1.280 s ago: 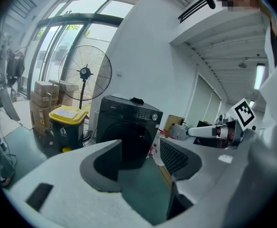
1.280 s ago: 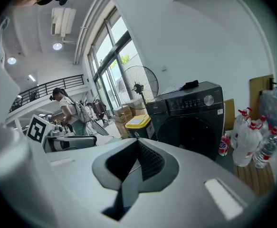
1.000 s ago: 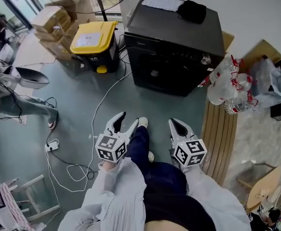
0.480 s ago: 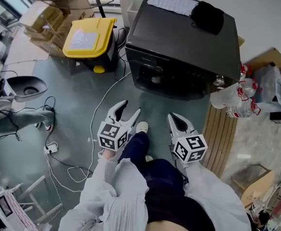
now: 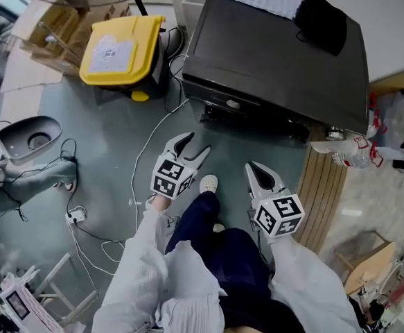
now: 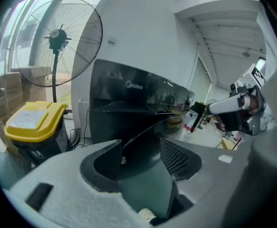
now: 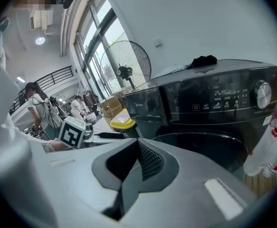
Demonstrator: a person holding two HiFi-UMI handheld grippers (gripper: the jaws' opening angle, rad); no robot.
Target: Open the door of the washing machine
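Observation:
The black front-loading washing machine (image 5: 278, 54) stands ahead of me, seen from above in the head view. Its round dark door (image 7: 209, 148) is closed below the control panel and knob (image 7: 263, 94). My left gripper (image 5: 193, 146) is open with nothing in it, held over the floor a short way in front of the machine's left part (image 6: 128, 103). My right gripper (image 5: 256, 169) is shut on nothing and sits a little farther back, facing the door. Neither gripper touches the machine.
A yellow-lidded bin (image 5: 115, 44) and a standing fan (image 6: 57, 37) are left of the machine. A white cable (image 5: 143, 165) runs across the floor. Bottled water (image 5: 350, 148) and a slatted wooden panel (image 5: 323, 193) sit at the right. A black cloth (image 5: 323, 12) lies on top.
The machine has come closer in the head view. My left gripper has moved forward toward it and turned a little. The right gripper has hardly shifted.

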